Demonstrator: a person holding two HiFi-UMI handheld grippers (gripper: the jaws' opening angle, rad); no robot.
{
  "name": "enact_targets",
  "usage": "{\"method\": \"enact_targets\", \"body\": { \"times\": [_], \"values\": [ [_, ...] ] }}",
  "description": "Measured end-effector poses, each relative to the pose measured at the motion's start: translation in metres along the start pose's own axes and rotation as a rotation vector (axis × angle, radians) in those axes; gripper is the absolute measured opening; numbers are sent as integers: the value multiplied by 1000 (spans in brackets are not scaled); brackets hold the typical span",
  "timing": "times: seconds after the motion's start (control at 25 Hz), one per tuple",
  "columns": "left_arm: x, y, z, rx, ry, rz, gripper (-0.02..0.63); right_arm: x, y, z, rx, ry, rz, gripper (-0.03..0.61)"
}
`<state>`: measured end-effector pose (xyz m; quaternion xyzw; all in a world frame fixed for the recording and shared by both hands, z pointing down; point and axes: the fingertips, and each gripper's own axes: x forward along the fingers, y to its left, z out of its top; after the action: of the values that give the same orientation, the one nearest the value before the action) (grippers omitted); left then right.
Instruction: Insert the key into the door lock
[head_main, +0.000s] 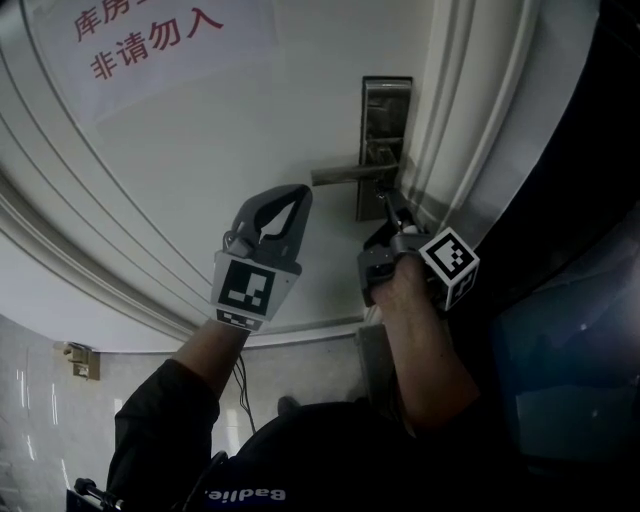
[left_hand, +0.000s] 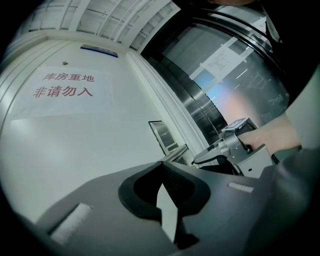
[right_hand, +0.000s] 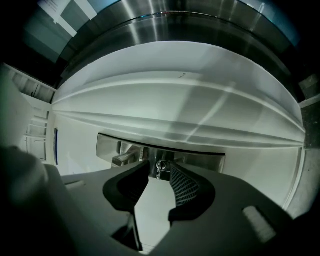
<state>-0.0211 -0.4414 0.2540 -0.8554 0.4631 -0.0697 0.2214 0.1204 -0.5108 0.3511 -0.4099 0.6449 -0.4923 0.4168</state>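
A steel lock plate (head_main: 385, 115) with a lever handle (head_main: 345, 176) is fixed to the white door (head_main: 230, 130). In the right gripper view a small key (right_hand: 160, 170) sticks out of the lock plate (right_hand: 200, 159), just below the handle (right_hand: 124, 159). My right gripper (right_hand: 159, 165) is open, its tips on either side of the key without pressing on it. In the head view it (head_main: 386, 208) points at the plate under the handle. My left gripper (head_main: 300, 192) is held up left of the handle, shut and empty, its tips (left_hand: 162, 163) touching.
A paper sign with red characters (head_main: 150, 40) is stuck on the door's upper left. Raised white mouldings (head_main: 90, 230) run along the door. A steel frame and dark glass panel (head_main: 570, 290) stand right of the lock. A small brass fitting (head_main: 80, 360) sits low on the left.
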Motion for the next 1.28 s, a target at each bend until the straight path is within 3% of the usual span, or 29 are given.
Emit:
{"method": "enact_targets", "body": {
  "times": [0.28,0.56,0.76,1.28],
  "values": [
    [-11,-18,7,13,34,50,20,-17,1,4,-11,41,8,135],
    [-31,-39,2,-2,77,88,20,-41,5,-15,21,126,23,135],
    [-52,-48,5,-15,66,87,20,-62,12,-31,28,123,31,134],
    [-162,-47,-2,-113,16,33,20,-135,38,-106,-165,80,19,120]
  ]
}}
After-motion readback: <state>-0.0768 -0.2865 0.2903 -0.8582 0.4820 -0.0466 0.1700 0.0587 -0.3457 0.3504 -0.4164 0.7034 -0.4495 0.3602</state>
